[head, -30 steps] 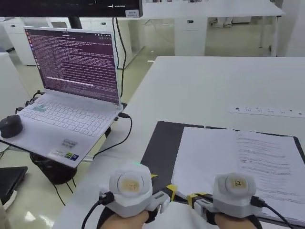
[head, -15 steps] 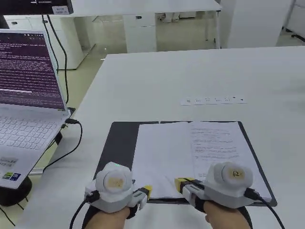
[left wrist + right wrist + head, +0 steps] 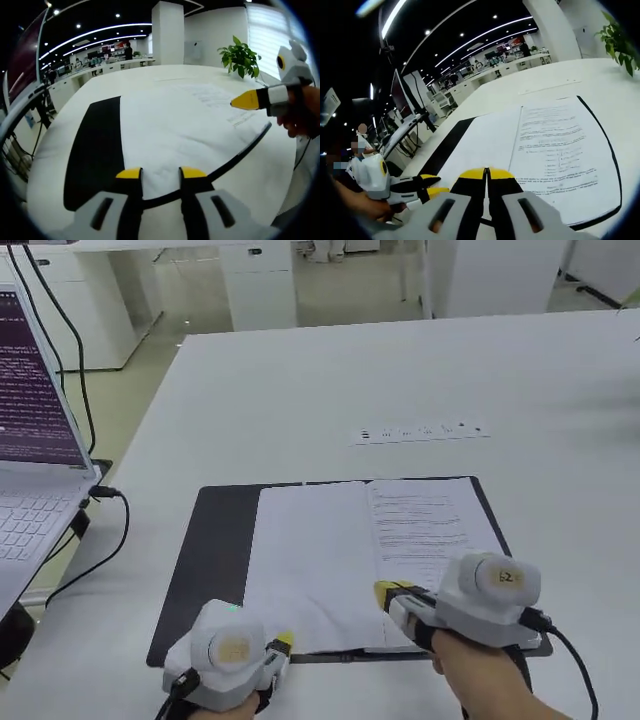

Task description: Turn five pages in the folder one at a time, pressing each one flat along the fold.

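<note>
The folder point(image 3: 215, 550) lies open on the white table, its black cover showing on the left. A blank white page point(image 3: 310, 550) lies left of the fold and a printed page point(image 3: 425, 525) right of it. My left gripper point(image 3: 161, 173) hovers at the folder's near edge, by the blank page's bottom corner, open and holding nothing. It also appears low in the head view point(image 3: 283, 642). My right gripper point(image 3: 487, 174) is shut, its yellow tips together over the near edge of the pages beside the fold point(image 3: 392, 591).
A laptop point(image 3: 25, 440) with a lit screen stands off the table's left edge, and a black cable point(image 3: 100, 540) hangs from it. A white power strip point(image 3: 420, 431) lies beyond the folder. A potted plant point(image 3: 240, 57) stands far off.
The head camera has swung right, so the laptop has slid towards the left edge. My right gripper has come forward over the pages' near edge. The left has drawn back slightly.
</note>
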